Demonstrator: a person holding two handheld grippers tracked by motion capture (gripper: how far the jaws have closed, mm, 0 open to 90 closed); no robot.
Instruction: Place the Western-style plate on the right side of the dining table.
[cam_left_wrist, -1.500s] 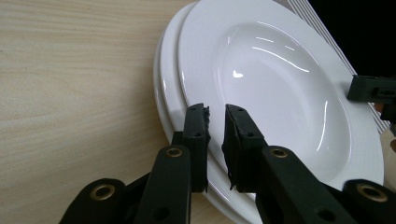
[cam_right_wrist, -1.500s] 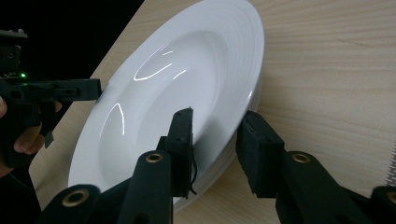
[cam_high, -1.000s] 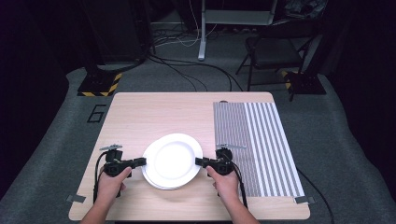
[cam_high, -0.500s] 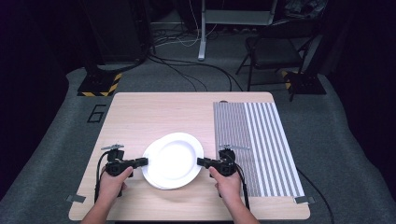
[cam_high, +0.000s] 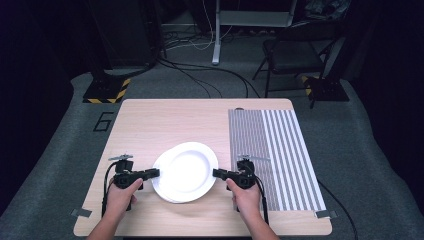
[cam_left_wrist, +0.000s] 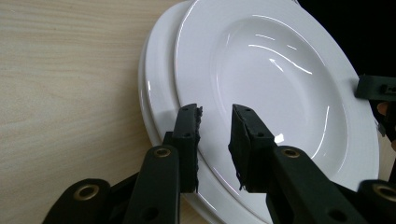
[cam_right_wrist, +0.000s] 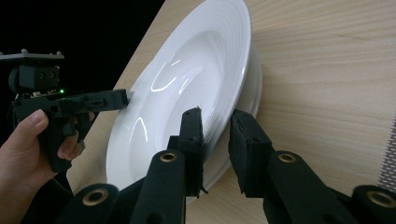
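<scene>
Left gripper (cam_high: 152, 173), jaws just easing apart, straddles the top plate's (cam_high: 187, 167) rim over the lower plate (cam_high: 172, 196); right gripper (cam_high: 218, 173) pinches its opposite rim; next likely a level two-handed lift.

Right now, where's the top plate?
In the high view the top plate sits offset on a second plate near the table's front edge, between the left gripper and right gripper, left of the striped mat.

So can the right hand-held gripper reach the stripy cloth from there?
Probably yes: the grey-and-white striped cloth mat lies flat right beside the right hand-held gripper, with nothing between, though its jaws now sit at the round white plate's rim.
</scene>
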